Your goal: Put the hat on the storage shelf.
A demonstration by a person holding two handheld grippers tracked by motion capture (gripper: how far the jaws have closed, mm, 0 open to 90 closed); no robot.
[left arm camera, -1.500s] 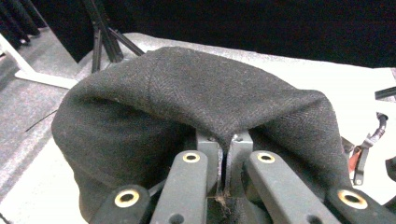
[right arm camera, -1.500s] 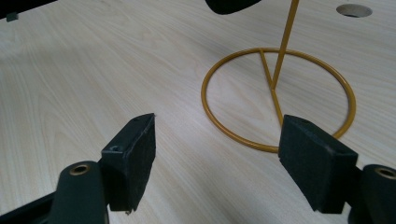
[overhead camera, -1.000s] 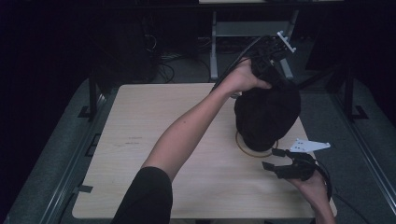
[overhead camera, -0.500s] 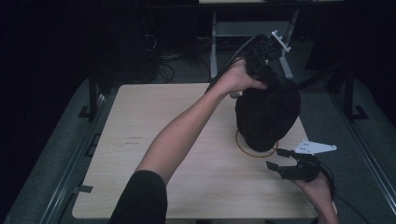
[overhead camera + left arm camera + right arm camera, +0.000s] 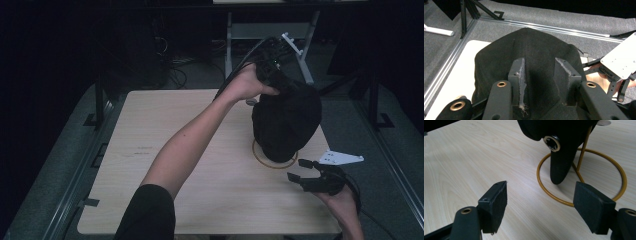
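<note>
- Over on the left side of the table (image 5: 165, 125) it's all bare light wood, plenty of room to swing around, with the rounded near-left corner and a metal rail (image 5: 75, 170) running just past that edge.
- Moving toward the middle, my left forearm crosses the tabletop diagonally up to my left gripper (image 5: 274, 75), which sits above the table's far edge, right on top of the black cloth cap (image 5: 286, 120).
- From the left gripper view my jaws straddle the crown of that cap (image 5: 529, 57), pads lying against the fabric on both sides of a raised fold. They've just been easing apart, with the cloth between them, and I can't tell if the pads are pressing it now.
- That cap hangs on a gold wire stand (image 5: 275, 161), whose ring base rests flat on the wood, well in from the table's right edge. In the right gripper view a metal eyelet (image 5: 551, 143) shows on the fabric, and a flap of it droops down inside the ring (image 5: 579, 177).
- Further right, my right gripper (image 5: 302, 175) hovers low near the front-right corner, just beside the ring, jaws spread wide with nothing in them, only bare wood between the pads.
- Past the right edge there's grey carpet (image 5: 390, 150) and another rail, so not much slack on that side.
</note>
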